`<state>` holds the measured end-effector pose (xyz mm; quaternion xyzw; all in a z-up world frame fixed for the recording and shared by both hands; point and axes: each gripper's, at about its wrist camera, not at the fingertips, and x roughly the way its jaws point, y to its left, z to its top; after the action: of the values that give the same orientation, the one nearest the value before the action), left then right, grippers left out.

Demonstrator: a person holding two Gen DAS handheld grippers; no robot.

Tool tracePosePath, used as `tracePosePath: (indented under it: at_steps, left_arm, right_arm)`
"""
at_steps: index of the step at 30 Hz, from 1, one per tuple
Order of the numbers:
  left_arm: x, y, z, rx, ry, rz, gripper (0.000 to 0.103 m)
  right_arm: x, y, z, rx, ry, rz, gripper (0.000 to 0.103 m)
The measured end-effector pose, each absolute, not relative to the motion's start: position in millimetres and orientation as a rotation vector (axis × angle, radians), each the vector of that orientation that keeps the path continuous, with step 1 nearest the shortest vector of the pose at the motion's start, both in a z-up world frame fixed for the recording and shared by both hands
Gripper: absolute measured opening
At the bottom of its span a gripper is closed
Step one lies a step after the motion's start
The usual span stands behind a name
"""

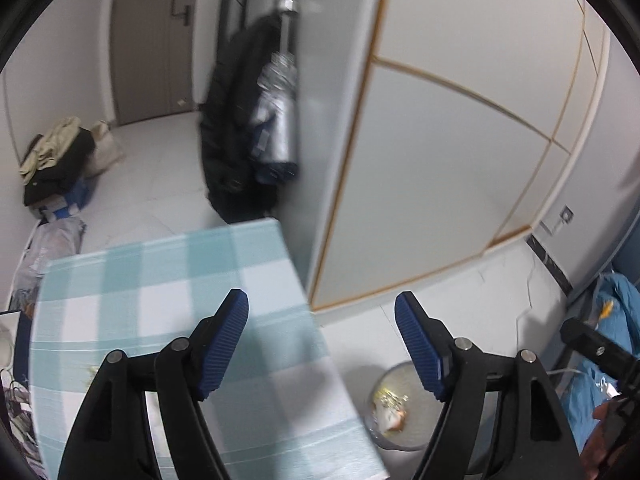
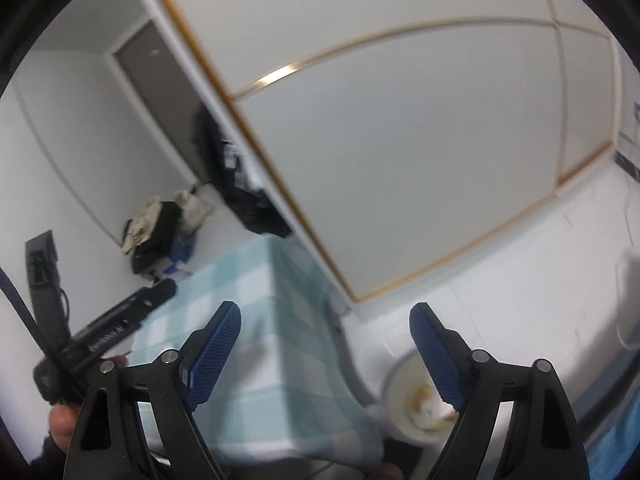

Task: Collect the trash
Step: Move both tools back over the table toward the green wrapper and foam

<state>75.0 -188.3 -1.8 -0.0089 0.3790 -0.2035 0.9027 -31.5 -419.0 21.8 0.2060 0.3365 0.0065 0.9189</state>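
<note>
From my left wrist, my left gripper [image 1: 322, 344] has its fingers spread and empty above the checked table [image 1: 160, 300], with the bin [image 1: 394, 408] on the floor beside it holding trash [image 1: 390, 410]. From my right wrist, my right gripper [image 2: 326, 354] is likewise spread and empty. Only here does my left hand's tool [image 2: 120, 320] show, and blur could make me misjudge the next reach and miss the bin [image 2: 416, 396].

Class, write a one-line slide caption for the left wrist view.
Open left gripper empty above checked table; bin with trash on floor beside it.
</note>
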Motion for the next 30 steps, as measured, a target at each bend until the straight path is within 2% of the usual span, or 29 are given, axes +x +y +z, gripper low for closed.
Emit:
tracePosePath:
  at_steps: [5, 17, 21, 30]
  left_arm:
    - [73, -146, 12, -0.042, 0.725, -0.348, 0.081]
    - [89, -32, 12, -0.111, 0.682, -0.196, 0.081]
    - [90, 0, 2, -0.127, 0.652, -0.119, 0.081]
    - [102, 43, -10, -0.185, 0.71, -0.109, 0.081]
  right_arm:
    - [-17, -369, 36, 0.364, 0.665, 0.107, 0.087]
    - [33, -265, 31, 0.266, 0.72, 0.268, 0.087]
    - [56, -223, 18, 0.176, 0.764, 0.323, 0.087]
    - [99, -147, -38, 0.024, 0.91, 0.468, 0.086]
